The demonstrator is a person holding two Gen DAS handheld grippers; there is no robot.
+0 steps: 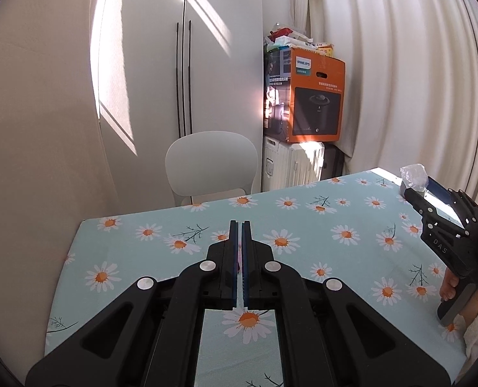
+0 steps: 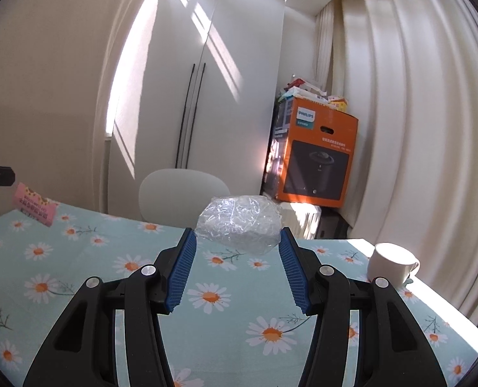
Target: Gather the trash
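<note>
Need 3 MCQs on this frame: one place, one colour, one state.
1. Where is the white mug? A on the chair; B on the table by the curtain; C on the floor.
2. Philips box colour? A orange; B green; C white.
3. Right tongs? A open, empty; B shut on crumpled plastic; C unseen.
1B: mug stands on the table beside the curtain. 2A: box is orange. 3B: right tongs pinch the plastic above the cloth.

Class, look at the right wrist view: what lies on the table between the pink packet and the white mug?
Only bare daisy-print tablecloth lies between the pink printed packet and the white ceramic mug, which stand far apart in the right wrist view.
</note>
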